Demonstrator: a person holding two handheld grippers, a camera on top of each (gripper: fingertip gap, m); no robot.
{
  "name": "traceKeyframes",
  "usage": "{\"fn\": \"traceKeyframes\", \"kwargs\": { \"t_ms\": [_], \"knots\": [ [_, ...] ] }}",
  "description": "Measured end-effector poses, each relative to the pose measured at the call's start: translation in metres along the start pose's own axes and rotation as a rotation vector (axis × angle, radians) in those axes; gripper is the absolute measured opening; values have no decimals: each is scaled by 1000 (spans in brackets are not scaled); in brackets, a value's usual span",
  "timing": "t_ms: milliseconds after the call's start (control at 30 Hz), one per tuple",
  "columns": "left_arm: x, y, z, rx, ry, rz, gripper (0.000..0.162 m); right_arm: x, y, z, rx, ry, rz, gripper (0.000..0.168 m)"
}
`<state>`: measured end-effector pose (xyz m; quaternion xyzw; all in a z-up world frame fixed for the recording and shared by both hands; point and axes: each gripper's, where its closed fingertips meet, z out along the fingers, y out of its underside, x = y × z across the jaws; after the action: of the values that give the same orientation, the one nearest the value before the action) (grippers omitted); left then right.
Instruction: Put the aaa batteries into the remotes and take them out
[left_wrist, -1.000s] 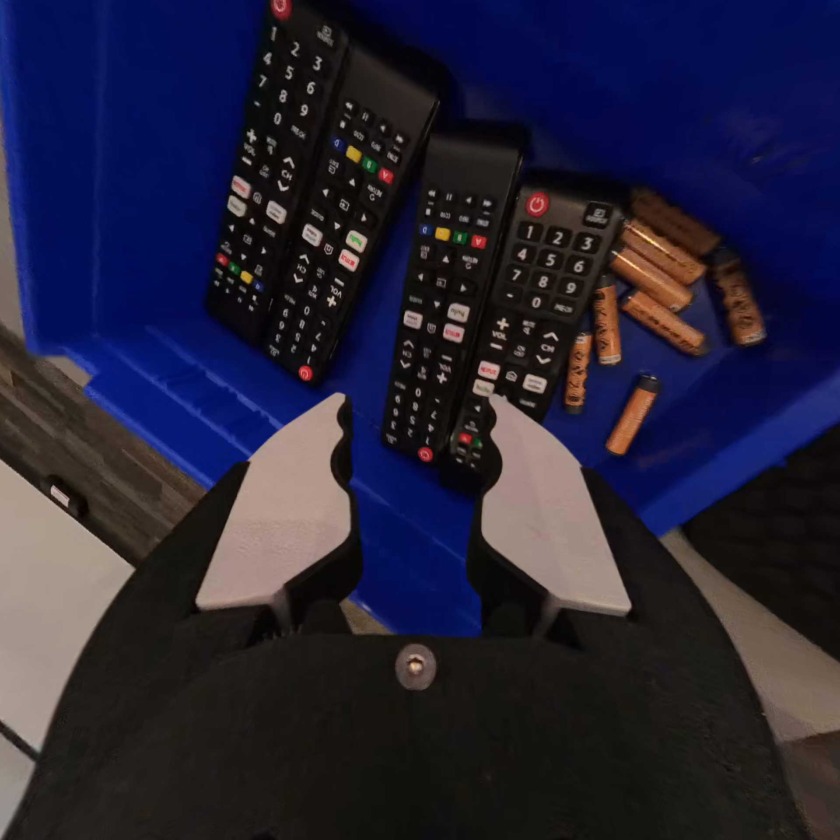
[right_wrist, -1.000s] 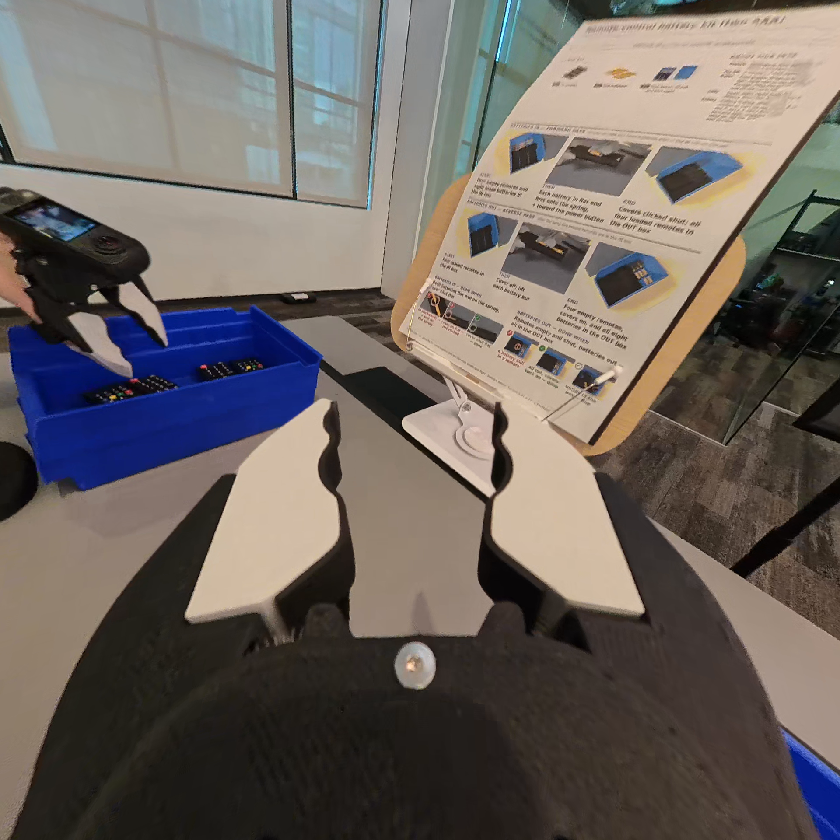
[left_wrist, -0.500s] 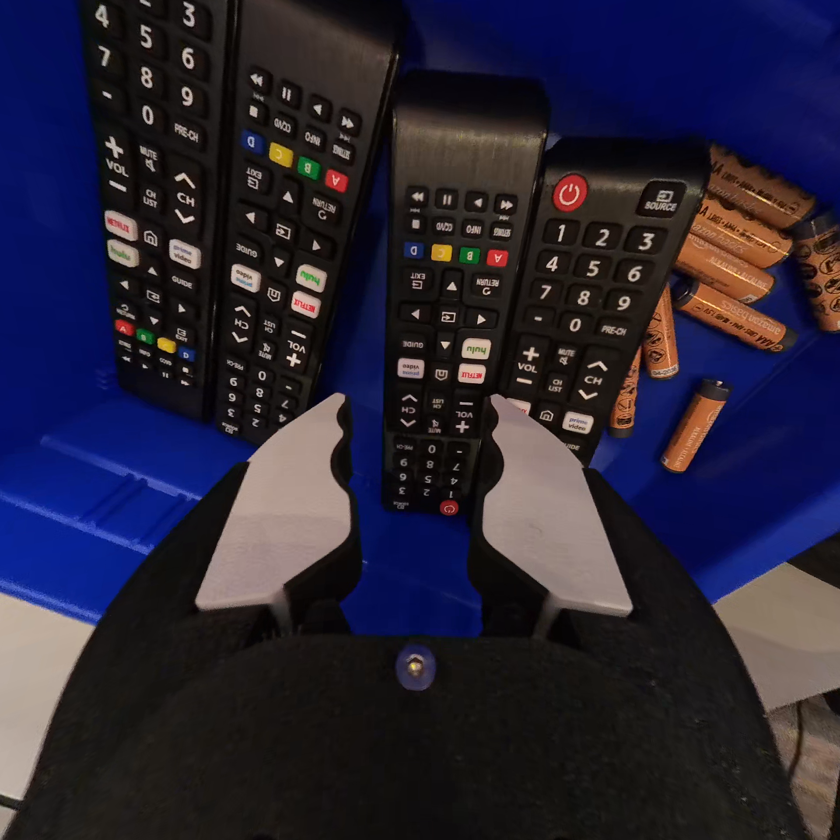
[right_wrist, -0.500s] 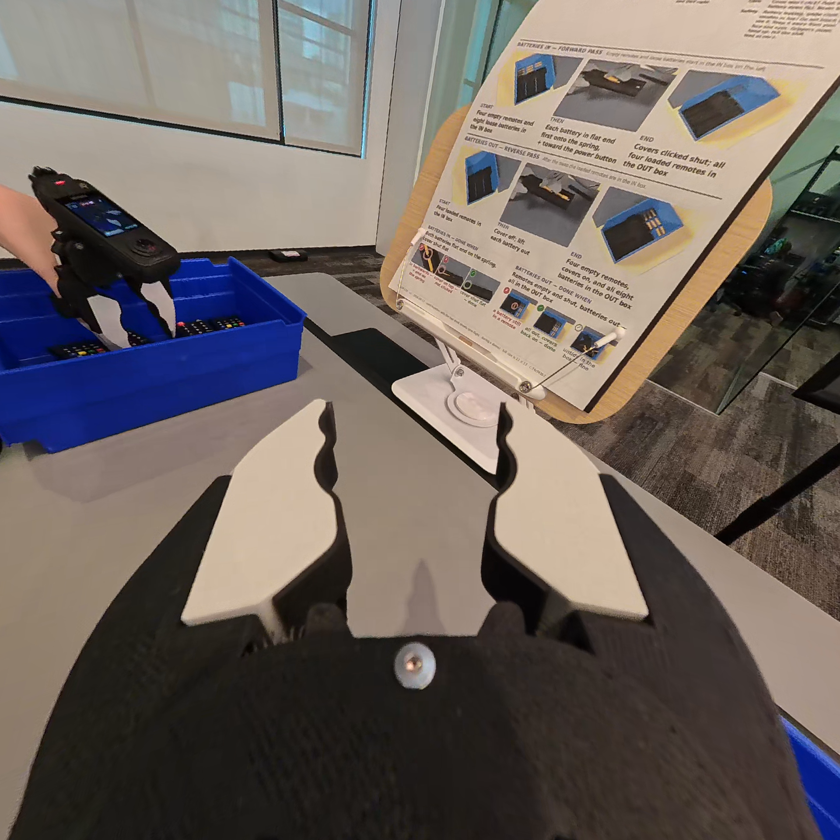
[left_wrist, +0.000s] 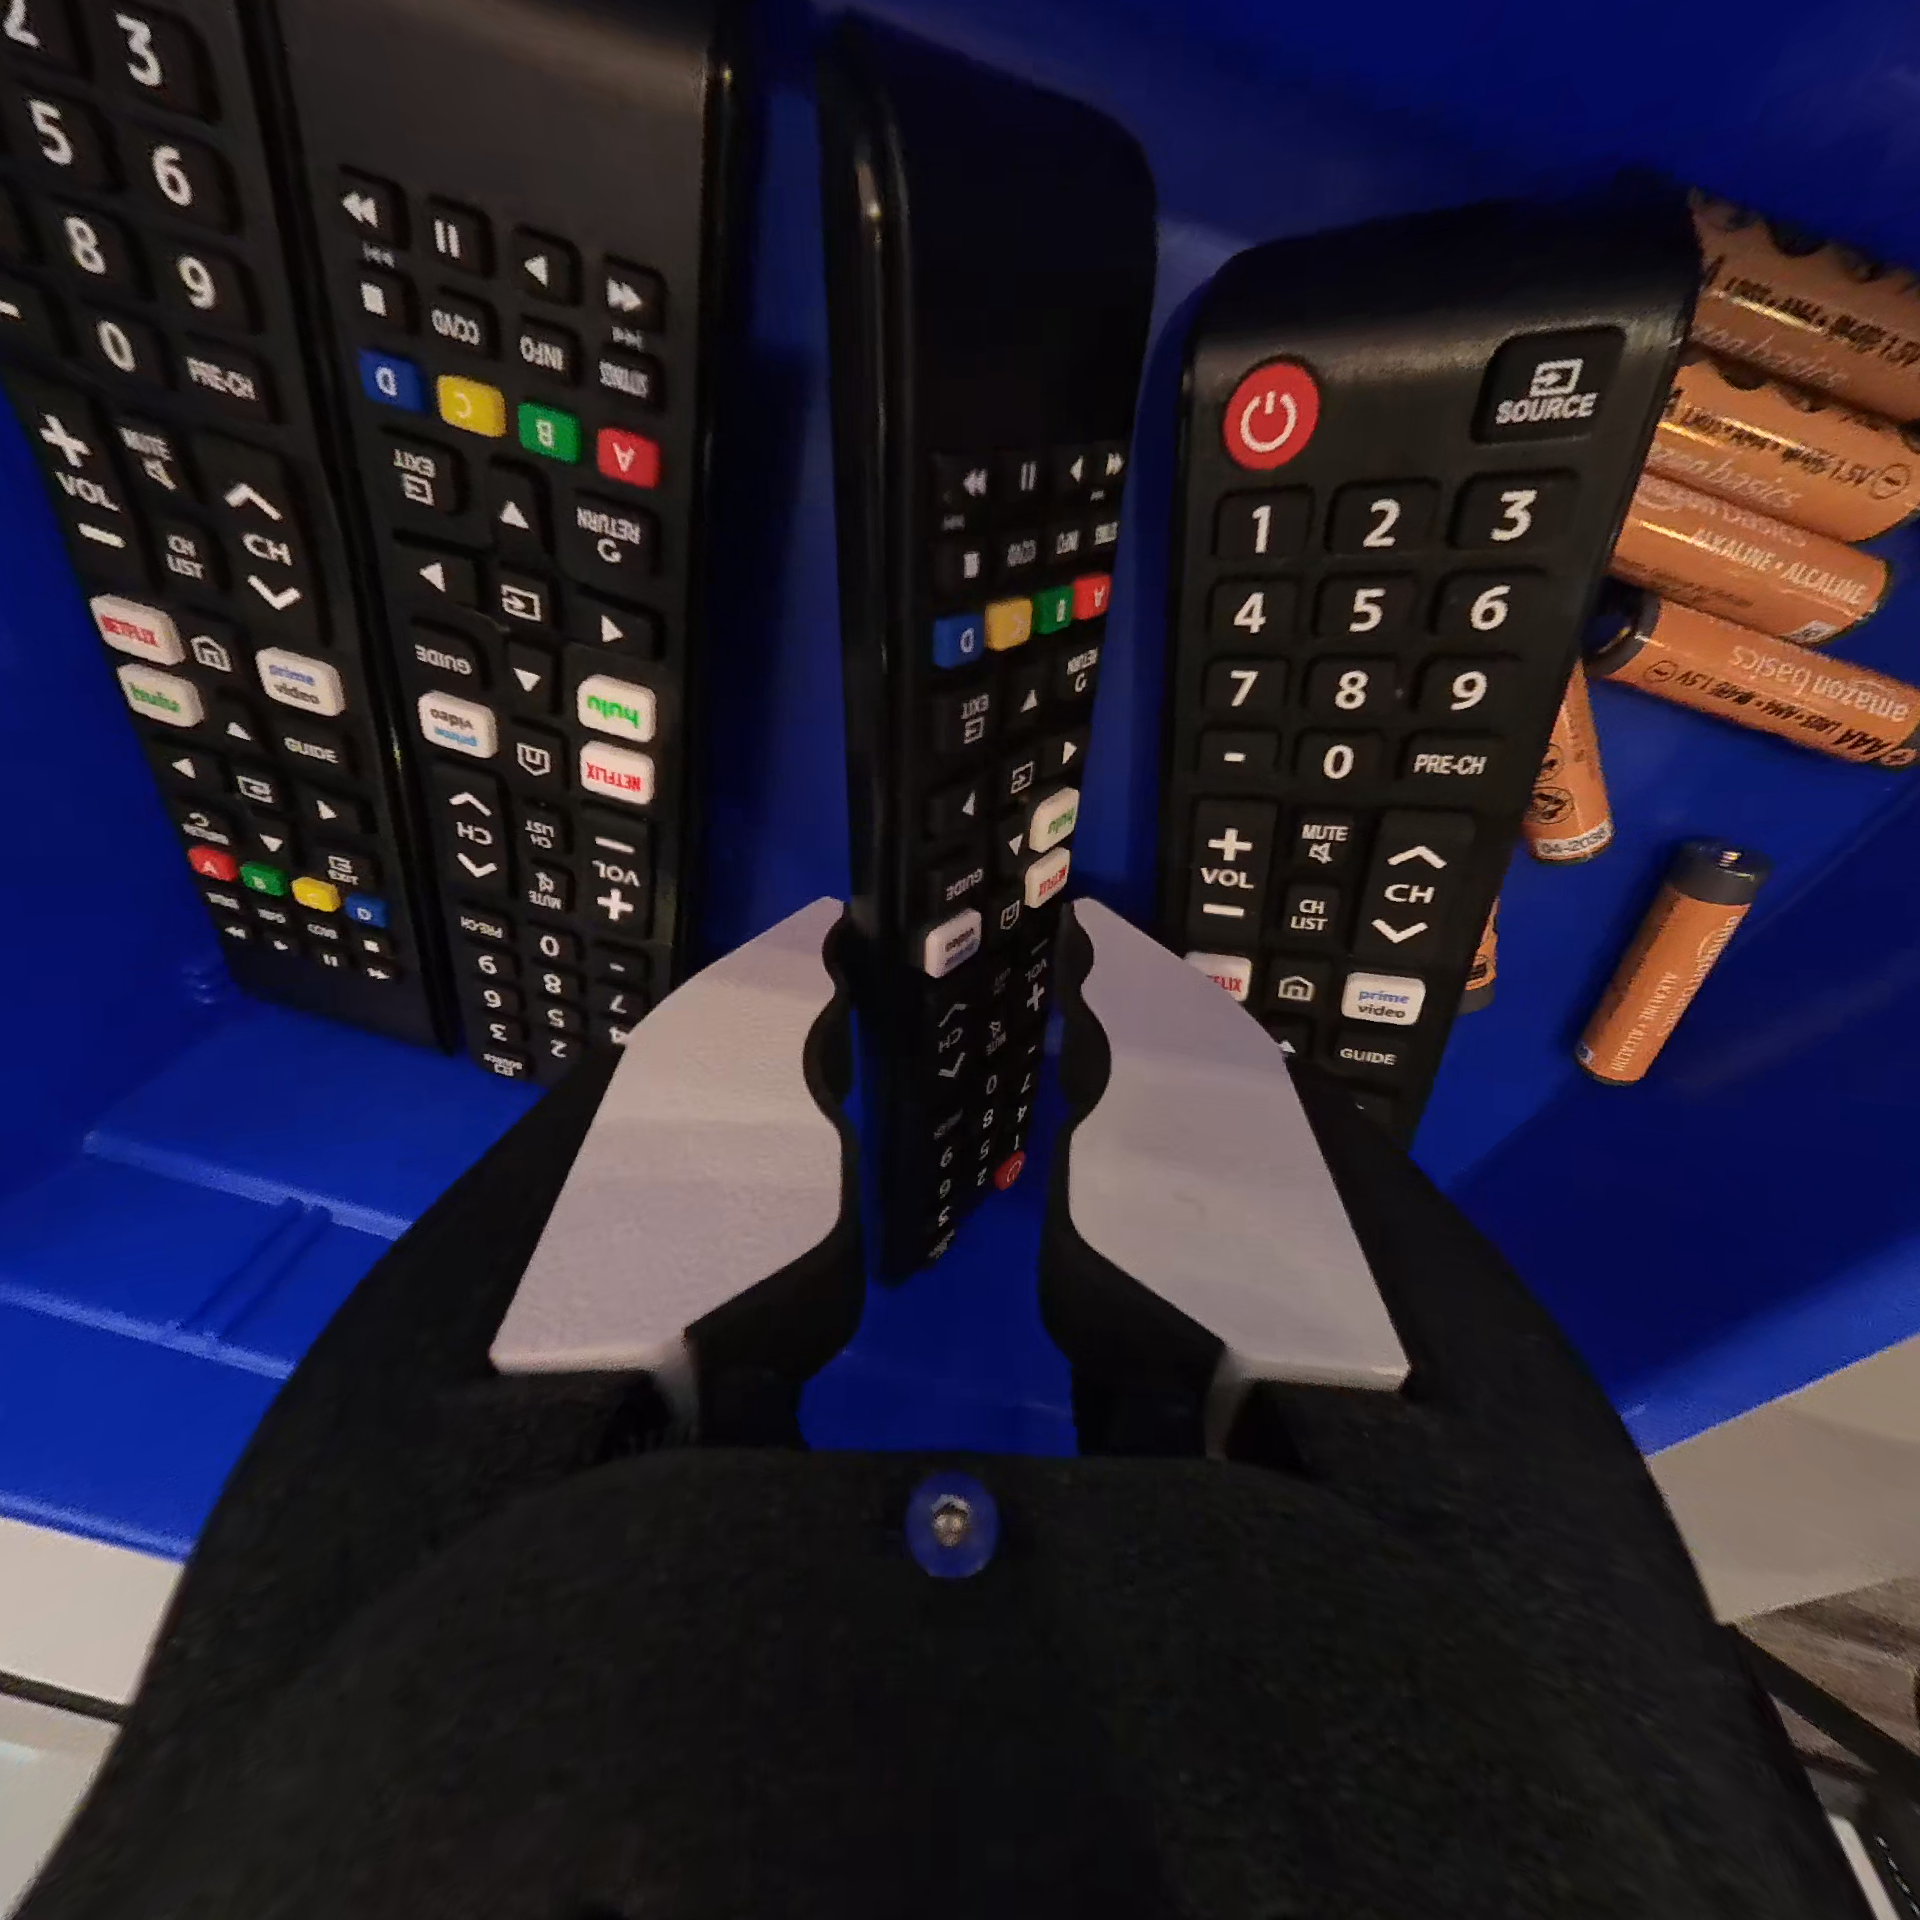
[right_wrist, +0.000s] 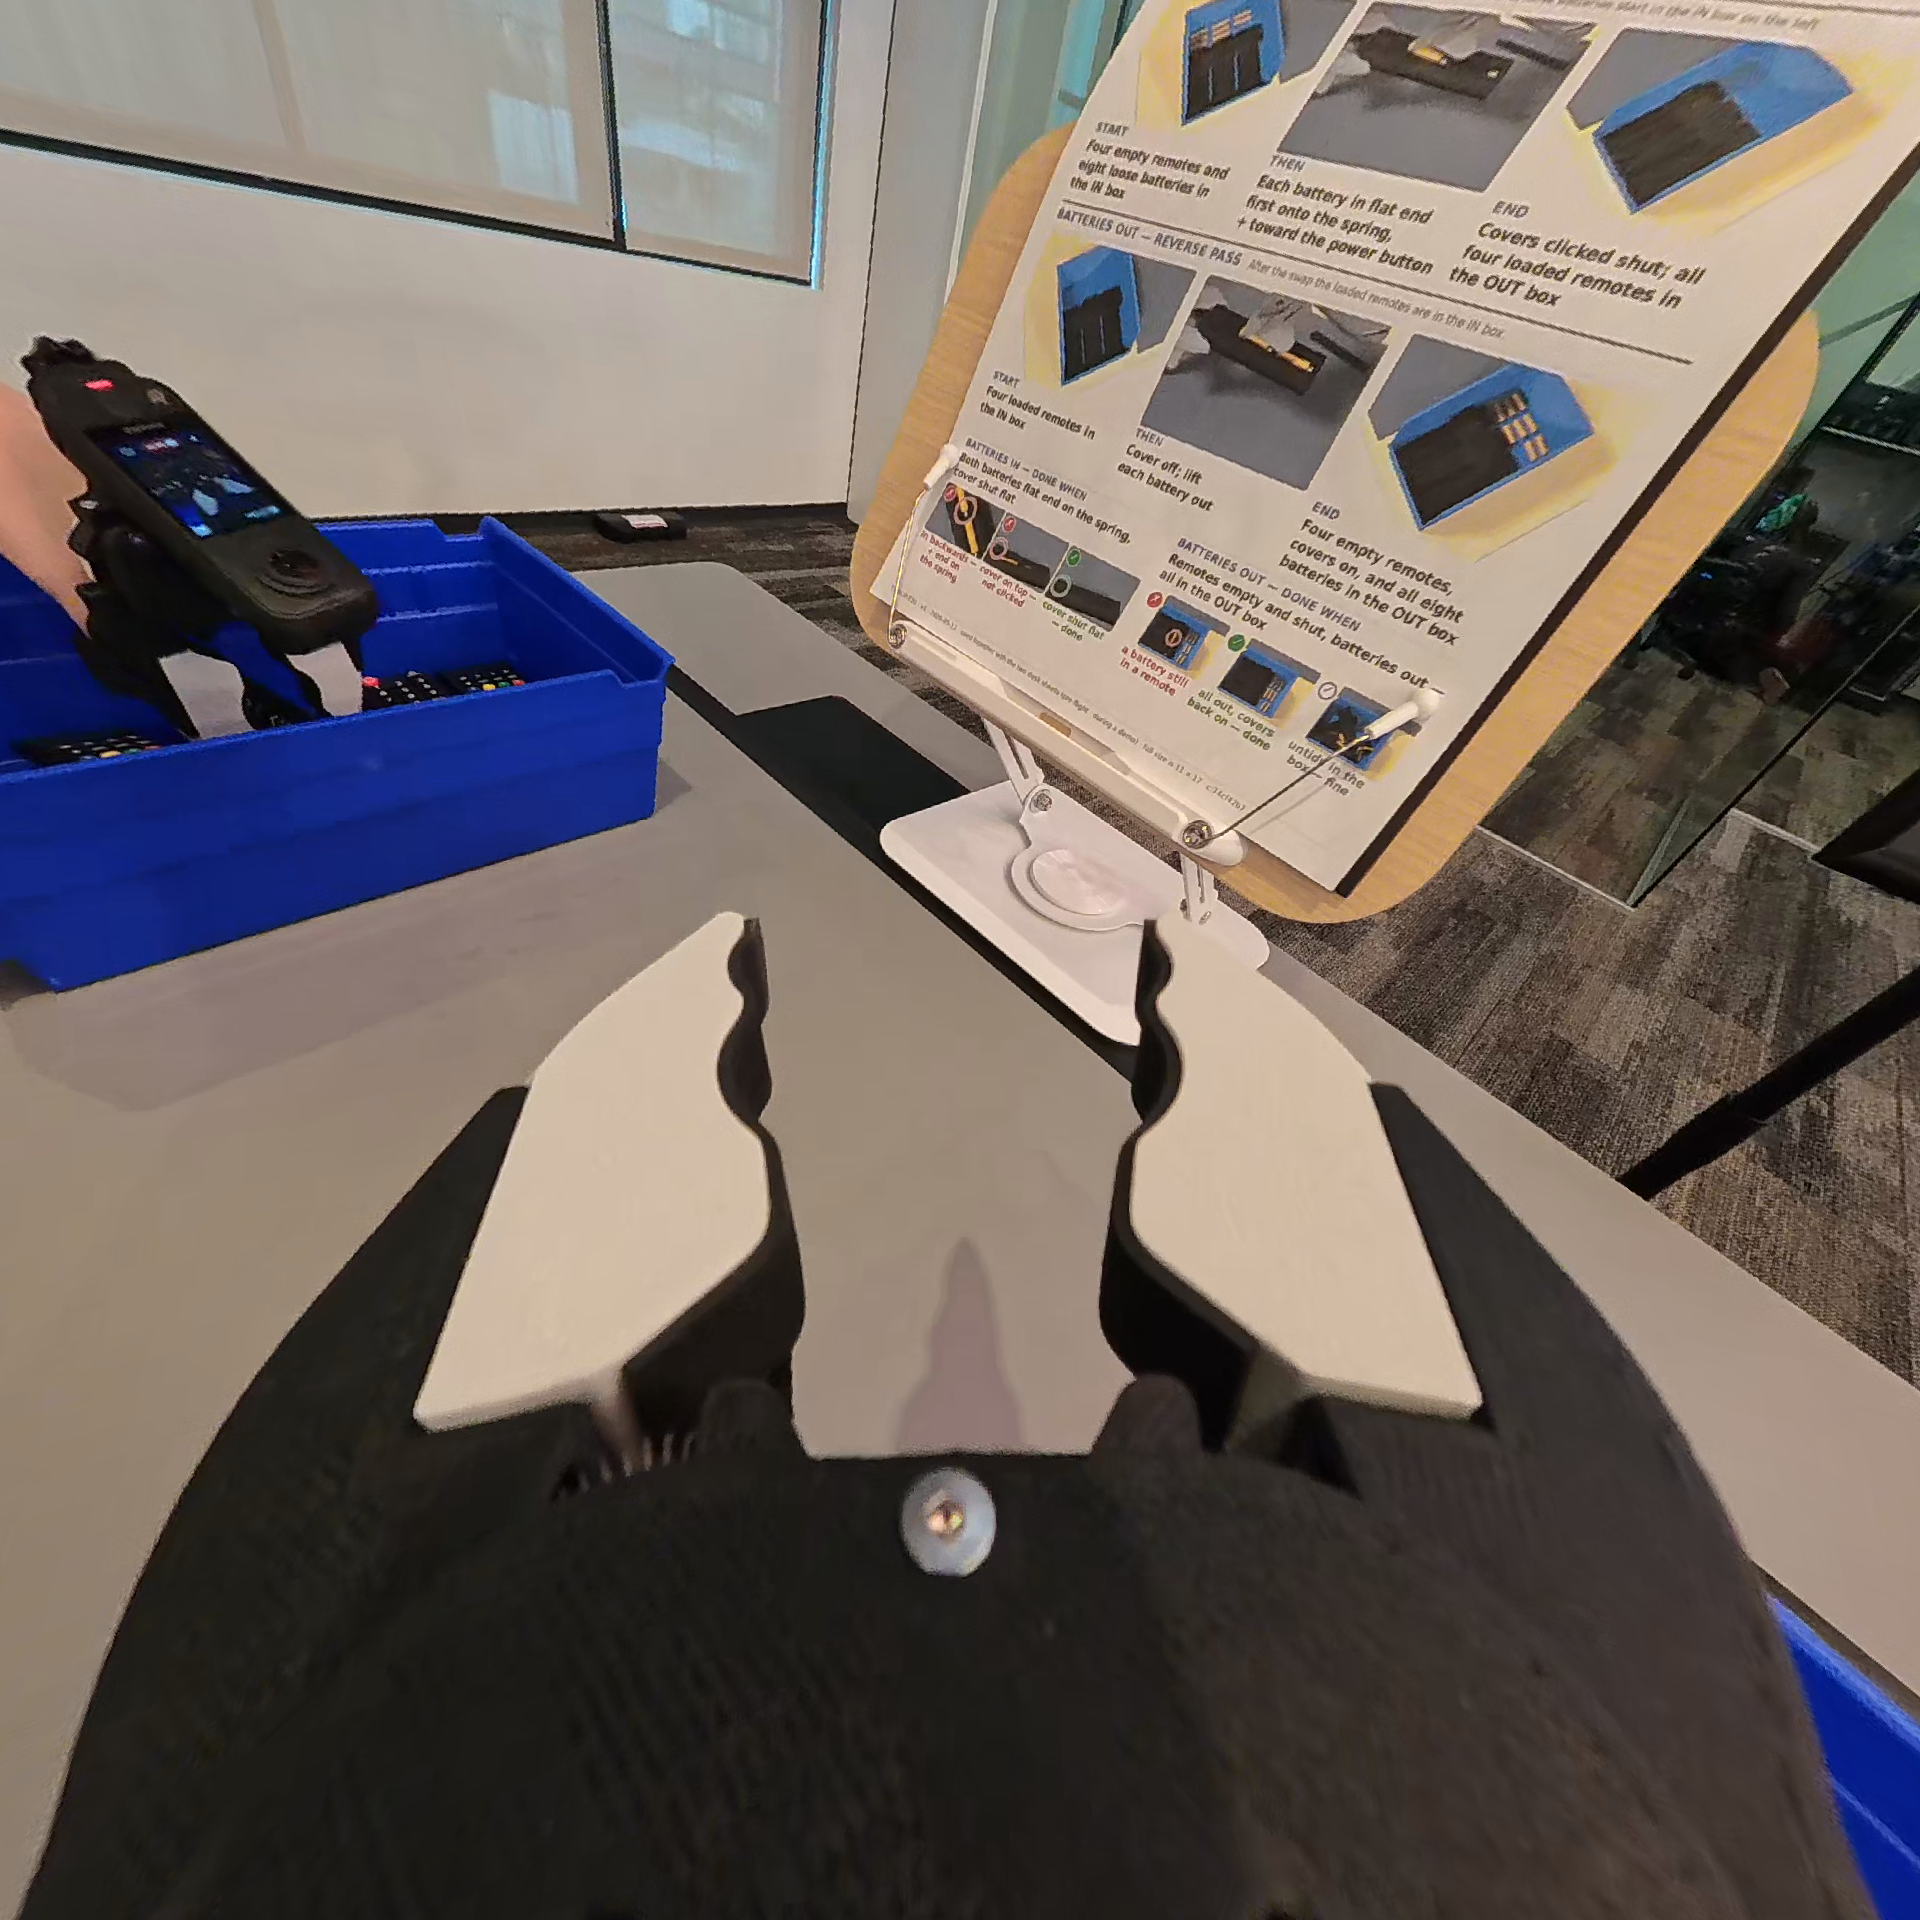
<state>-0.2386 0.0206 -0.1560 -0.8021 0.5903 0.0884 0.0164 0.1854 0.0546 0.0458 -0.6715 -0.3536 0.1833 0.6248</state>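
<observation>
In the left wrist view my left gripper (left_wrist: 956, 935) is down inside a blue bin (left_wrist: 260, 1195), shut on a black remote (left_wrist: 987, 675) that is tipped up on its long edge between the fingers. Three other black remotes lie face up in the bin: two to the left (left_wrist: 187, 520) (left_wrist: 520, 571) and one to the right (left_wrist: 1371, 644). Several orange AAA batteries (left_wrist: 1766, 582) lie loose at the bin's right end, one apart from the pile (left_wrist: 1662, 966). My right gripper (right_wrist: 945, 935) is open and empty above the grey table (right_wrist: 312, 1091).
The right wrist view shows the blue bin (right_wrist: 312, 810) at the left of the table with the left gripper (right_wrist: 265, 691) in it. An instruction board (right_wrist: 1351, 416) stands on a white base (right_wrist: 1039, 883) at the table's far edge. A second blue bin's corner (right_wrist: 1860, 1745) shows at the lower right.
My left gripper went down into the bin and closed around the third remote, which rolled from flat onto its edge. My right gripper stayed open and tilted down slightly.
</observation>
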Motion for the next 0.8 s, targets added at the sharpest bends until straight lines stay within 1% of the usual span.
{"fn": "traceKeyframes", "kwargs": {
  "t_ms": [67, 133, 233, 333, 433, 500, 600, 800],
  "knots": [
    [-1, 0, -3, 17, -30, -2, 35, 0, 2, 2, -10, -2, -2, 70],
    [-6, -2, -12, 65, -74, -18, 24, -2, 5, 4, -18, -8, -2, 69],
    [-9, -4, -28, 143, -96, -78, 24, -4, 12, 9, -40, -11, -14, 69],
    [0, 5, -23, 107, -60, -77, 24, -4, 20, 13, -73, -7, -29, 70],
    [-1, 4, -21, 101, -94, -74, 24, -6, 20, 14, -76, -15, -22, 70],
    [-4, 2, -28, 115, -130, -62, 24, -9, 18, 14, -72, -25, -23, 70],
    [-6, -1, -48, 138, -172, -56, 24, -17, 16, 16, -72, -41, -39, 70],
    [-14, 2, -112, 130, -364, 3, 23, -46, 19, 27, -86, -139, -49, 69]
  ]
}}
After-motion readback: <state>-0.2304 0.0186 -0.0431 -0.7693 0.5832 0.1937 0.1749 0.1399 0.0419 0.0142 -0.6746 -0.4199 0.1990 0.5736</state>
